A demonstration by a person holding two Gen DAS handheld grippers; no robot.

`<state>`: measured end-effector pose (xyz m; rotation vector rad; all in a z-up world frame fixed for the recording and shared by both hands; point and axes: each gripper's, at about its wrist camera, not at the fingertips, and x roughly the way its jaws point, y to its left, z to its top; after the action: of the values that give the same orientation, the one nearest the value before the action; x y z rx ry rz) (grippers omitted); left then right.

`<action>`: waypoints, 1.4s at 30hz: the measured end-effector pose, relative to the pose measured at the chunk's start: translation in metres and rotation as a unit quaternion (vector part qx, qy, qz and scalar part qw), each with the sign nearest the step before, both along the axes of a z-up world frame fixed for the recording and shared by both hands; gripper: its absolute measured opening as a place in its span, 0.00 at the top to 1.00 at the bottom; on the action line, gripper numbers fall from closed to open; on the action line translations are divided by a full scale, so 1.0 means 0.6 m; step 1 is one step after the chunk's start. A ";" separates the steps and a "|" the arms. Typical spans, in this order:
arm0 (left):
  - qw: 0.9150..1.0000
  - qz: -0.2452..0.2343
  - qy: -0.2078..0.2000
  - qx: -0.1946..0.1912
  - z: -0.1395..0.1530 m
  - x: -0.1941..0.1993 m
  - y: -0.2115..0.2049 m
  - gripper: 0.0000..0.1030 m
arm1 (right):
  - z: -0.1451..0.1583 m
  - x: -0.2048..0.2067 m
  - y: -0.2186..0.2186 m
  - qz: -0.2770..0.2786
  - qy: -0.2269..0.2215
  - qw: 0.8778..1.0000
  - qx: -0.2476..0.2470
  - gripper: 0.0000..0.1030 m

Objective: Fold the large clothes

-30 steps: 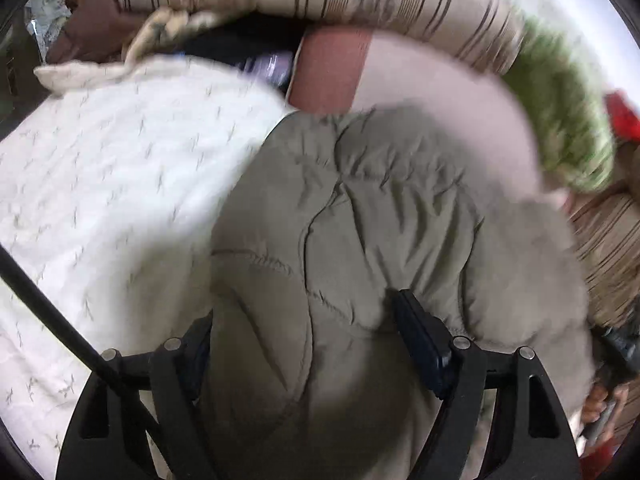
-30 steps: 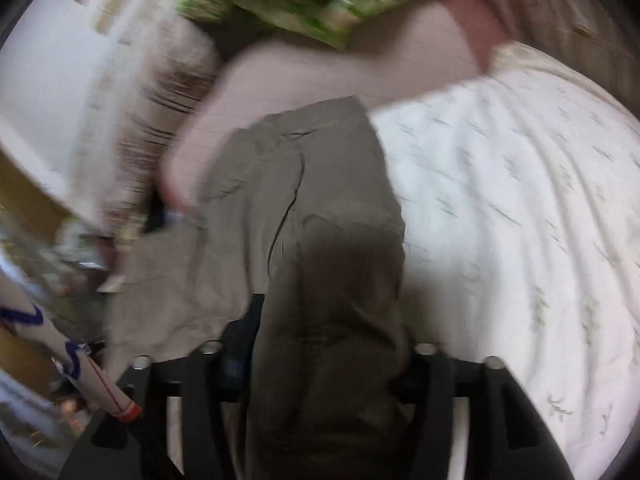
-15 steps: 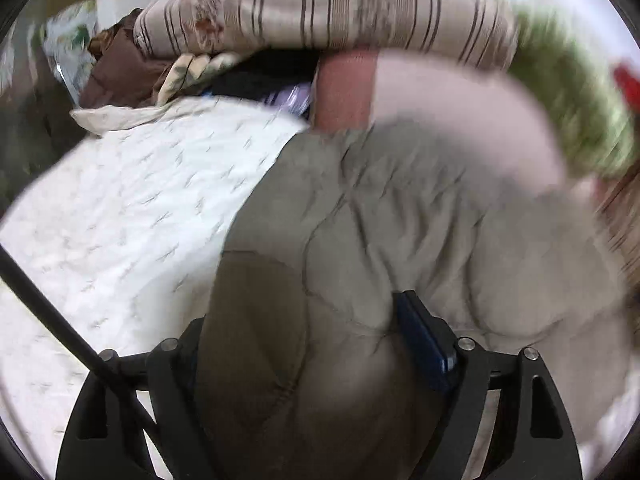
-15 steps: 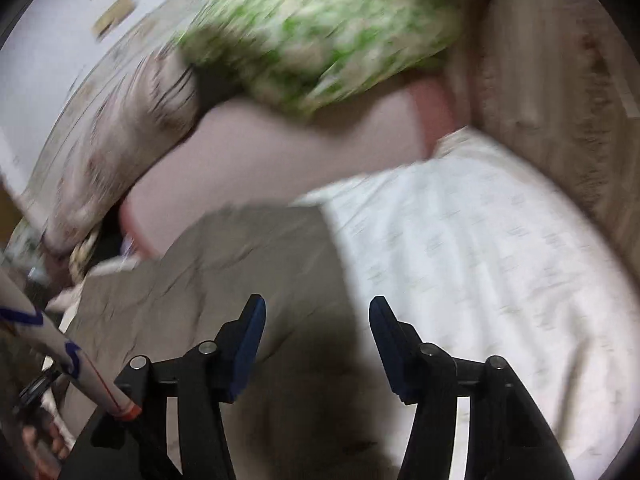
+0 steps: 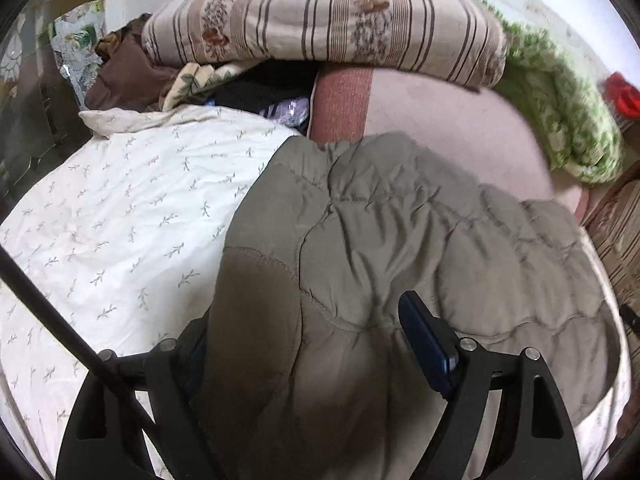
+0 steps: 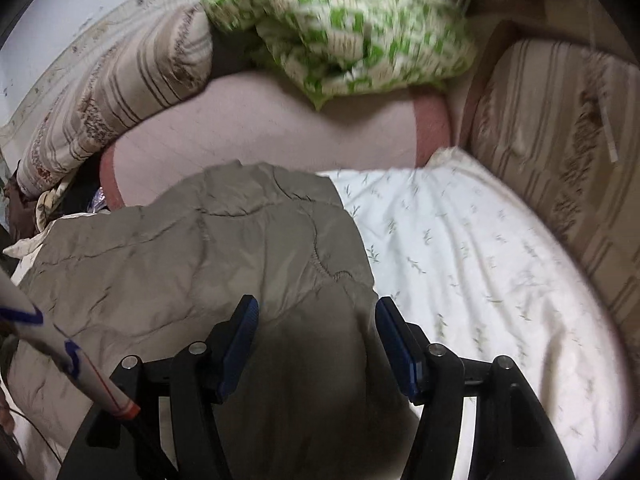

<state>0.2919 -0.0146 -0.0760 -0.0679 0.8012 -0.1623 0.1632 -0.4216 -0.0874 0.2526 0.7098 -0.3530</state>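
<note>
An olive-grey quilted jacket [image 5: 400, 240] lies spread on a white bed cover [image 5: 120, 220] with a small leaf print. In the left wrist view a thick fold of the jacket bulges up between the wide-set fingers of my left gripper [image 5: 304, 332]; the left finger is hidden behind the cloth. In the right wrist view the jacket [image 6: 192, 248] fills the left half, and its near corner lies between the fingers of my right gripper [image 6: 316, 320]. The jaws stand apart with the cloth loose between them.
Striped pillows [image 5: 328, 20] and a green-patterned pillow [image 6: 352, 28] line the back over a pink blanket [image 6: 260, 120]. Another striped cushion [image 6: 560, 140] stands at the right. Dark clothes and bags [image 5: 120, 72] pile up at the back left.
My right gripper has let go of the jacket: its jaws opened and it swung right and down. The jacket now lies flatter on the bed. My left gripper barely moved.
</note>
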 end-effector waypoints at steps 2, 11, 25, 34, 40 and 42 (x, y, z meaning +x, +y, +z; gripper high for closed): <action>1.000 0.008 -0.015 -0.003 0.021 -0.024 0.006 0.20 | 0.020 -0.016 0.018 -0.003 -0.013 1.000 -0.002 0.36; 0.984 0.007 -0.177 0.010 0.189 -0.262 0.018 0.20 | 0.068 -0.195 0.147 0.013 -0.056 0.998 0.011 0.32; 0.974 0.054 -0.208 0.069 0.242 -0.507 0.116 0.16 | 0.042 -0.311 0.254 0.070 -0.029 0.997 -0.019 0.27; 0.982 0.068 -0.176 0.030 0.158 -0.355 0.104 0.16 | 0.047 -0.194 0.347 0.142 0.005 0.986 -0.093 0.27; 0.985 0.109 -0.135 0.008 0.079 -0.266 0.167 0.16 | 0.052 -0.033 0.411 0.155 0.028 0.981 -0.116 0.27; 0.986 0.122 -0.116 0.008 0.065 -0.239 0.187 0.16 | 0.044 0.030 0.426 0.149 0.038 0.981 -0.118 0.27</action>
<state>0.1487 0.0973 -0.0371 -0.1294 0.5554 0.0666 0.1811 -0.1658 -0.0609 -0.0942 0.7612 -0.1587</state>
